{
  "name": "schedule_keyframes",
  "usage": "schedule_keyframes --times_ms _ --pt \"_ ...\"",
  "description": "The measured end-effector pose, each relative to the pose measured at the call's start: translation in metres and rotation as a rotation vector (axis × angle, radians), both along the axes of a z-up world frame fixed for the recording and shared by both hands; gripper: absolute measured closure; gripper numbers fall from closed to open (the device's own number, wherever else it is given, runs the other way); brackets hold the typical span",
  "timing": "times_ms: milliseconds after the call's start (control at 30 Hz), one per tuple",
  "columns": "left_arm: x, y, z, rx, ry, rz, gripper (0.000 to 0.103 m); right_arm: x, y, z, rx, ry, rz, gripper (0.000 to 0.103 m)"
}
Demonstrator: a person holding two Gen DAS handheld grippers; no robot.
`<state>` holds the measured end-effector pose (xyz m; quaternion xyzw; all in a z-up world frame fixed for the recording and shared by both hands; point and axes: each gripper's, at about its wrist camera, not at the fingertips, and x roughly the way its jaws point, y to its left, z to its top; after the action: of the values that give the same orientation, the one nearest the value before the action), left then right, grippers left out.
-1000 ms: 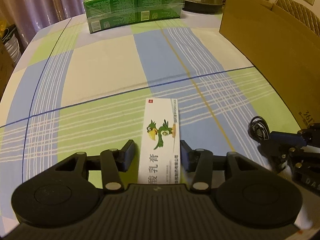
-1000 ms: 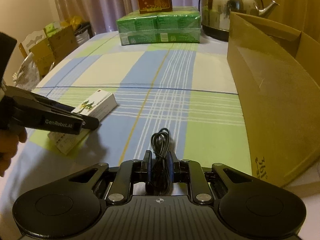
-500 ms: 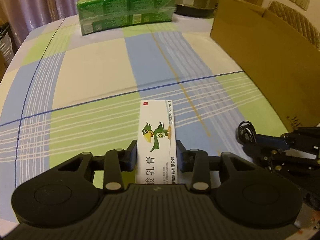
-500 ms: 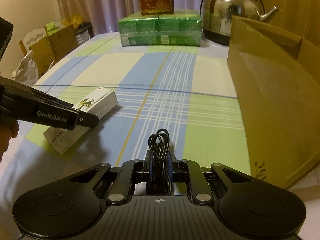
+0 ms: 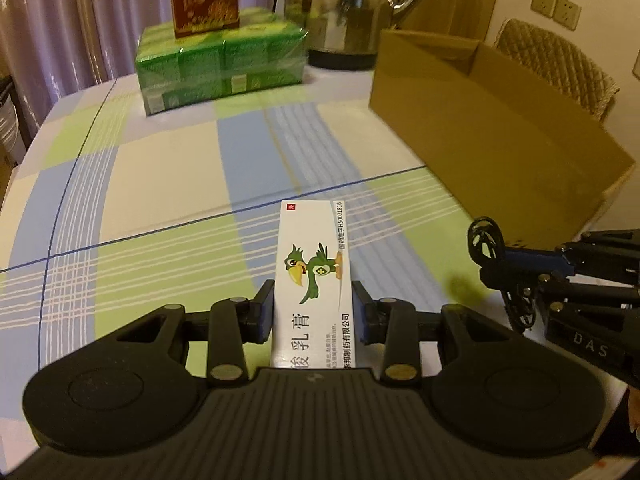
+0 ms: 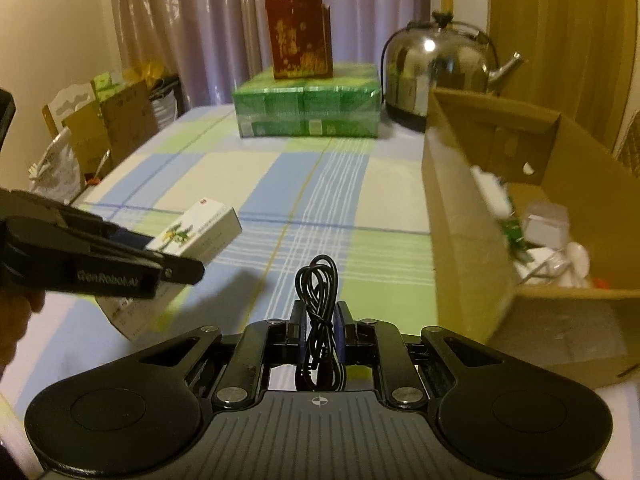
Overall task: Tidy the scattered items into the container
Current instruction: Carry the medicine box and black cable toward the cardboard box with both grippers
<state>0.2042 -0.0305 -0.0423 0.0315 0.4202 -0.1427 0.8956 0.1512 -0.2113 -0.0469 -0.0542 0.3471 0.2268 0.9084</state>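
Two views, two loads. Only the right wrist view looks into the cardboard box (image 6: 472, 240): white and green odds lie on its floor, ahead and right of the jaws; the left wrist view shows just the box's (image 5: 500, 136) plain outer wall and rim. Left gripper (image 5: 313, 310) has its jaws pressed against both long sides of a white medicine carton (image 5: 314, 276) with a green bird print; carton runs straight out past the fingertips, its near end back by the gripper body. From the right view the same carton (image 6: 200, 232) appears raised off the checked tablecloth (image 6: 280, 168). Right gripper (image 6: 319, 330) has jaws narrow, pinching a coiled black cable (image 6: 318, 304), its loop standing above the fingertips.
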Motion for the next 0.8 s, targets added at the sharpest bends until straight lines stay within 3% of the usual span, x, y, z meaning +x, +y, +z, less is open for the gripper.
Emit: schedule_keyframes --times_ms 467,800 --pt "-0.045 -0.051 0.066 -0.032 -0.070 -0.042 0.070 -0.035 -0.056 0.069 0.078 -0.108 -0.082 0.093" --pt "-0.040 -0.118 0.099 -0.068 -0.115 -0.130 0.070 -0.016 -0.121 0.106 0.111 -0.181 -0.195 0.092"
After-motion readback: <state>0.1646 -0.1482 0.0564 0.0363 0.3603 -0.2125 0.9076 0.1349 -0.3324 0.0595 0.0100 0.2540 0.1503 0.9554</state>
